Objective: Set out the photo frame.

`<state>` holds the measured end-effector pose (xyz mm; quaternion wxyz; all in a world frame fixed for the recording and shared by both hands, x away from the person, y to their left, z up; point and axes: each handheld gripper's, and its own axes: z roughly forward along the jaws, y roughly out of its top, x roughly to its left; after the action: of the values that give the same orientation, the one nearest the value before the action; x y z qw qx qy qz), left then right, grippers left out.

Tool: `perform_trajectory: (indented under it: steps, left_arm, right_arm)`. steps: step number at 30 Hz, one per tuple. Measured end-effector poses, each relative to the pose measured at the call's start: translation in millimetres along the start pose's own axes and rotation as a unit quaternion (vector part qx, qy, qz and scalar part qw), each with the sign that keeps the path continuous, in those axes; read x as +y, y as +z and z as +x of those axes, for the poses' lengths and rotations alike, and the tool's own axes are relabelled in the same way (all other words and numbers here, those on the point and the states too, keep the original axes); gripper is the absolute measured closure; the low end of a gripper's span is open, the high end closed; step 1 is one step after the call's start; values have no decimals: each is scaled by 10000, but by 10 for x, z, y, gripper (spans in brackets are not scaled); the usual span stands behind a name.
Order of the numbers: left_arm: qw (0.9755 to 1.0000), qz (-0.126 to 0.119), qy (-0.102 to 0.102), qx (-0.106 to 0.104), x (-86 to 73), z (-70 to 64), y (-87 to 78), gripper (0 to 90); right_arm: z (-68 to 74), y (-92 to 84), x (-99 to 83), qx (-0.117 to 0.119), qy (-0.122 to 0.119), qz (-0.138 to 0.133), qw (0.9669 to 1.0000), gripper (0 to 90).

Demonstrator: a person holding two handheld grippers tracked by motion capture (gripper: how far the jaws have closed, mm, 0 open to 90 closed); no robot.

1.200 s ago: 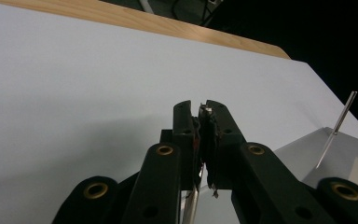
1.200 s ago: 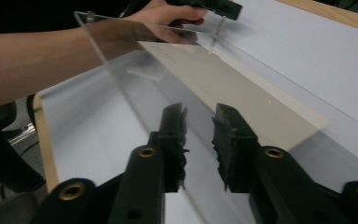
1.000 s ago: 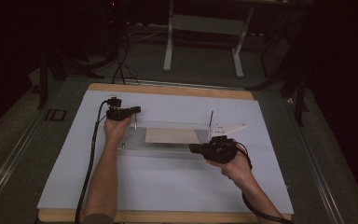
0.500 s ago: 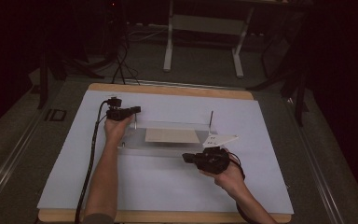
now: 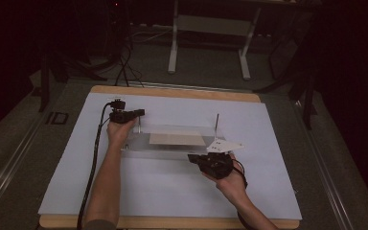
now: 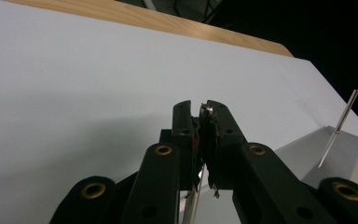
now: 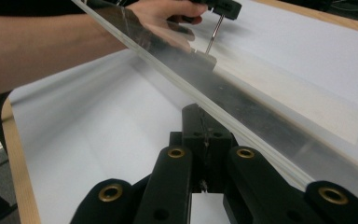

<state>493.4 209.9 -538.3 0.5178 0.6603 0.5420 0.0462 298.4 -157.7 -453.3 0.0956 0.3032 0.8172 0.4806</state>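
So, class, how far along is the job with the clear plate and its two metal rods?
Done: the clear plate lies flat with a tan sheet on it, and the right rod stands upright, free of either tongs.
In hand: the left tongs are shut on the left rod; the right tongs are shut at the plate's near edge.
Left: probably letting go of the left rod.

The table [image 5: 172,191] is seen from above; the clear plate [image 7: 261,121], perhaps acrylic, is shared by close gripper views.
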Motion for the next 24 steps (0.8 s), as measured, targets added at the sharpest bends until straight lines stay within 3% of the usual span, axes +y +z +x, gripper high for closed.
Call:
perform_trajectory:
  steps: [3,7,10,14,16,24]
  left_arm:
    - [10000,16,53,42,4,-11,0,825]
    - [9999,72,-38,85,17,-10,-1,798]
    - [9996,103,68,246,27,-33,-6,775]
    - [9995,127,68,271,24,-22,-22,731]
    - [9989,188,217,380,30,-45,-44,697]
    - [9977,116,575,329,48,-115,-201,645]
  right_arm:
    - [-1,0,9,-25,17,-36,10000,900]
    - [-10,-3,21,-13,28,-58,10000,900]
    - [-27,-7,43,15,46,-81,10000,900]
    - [-33,-9,46,39,72,-84,9999,900]
    - [-36,-10,48,52,75,-78,9999,900]
    - [-50,-14,81,60,89,-103,9999,900]
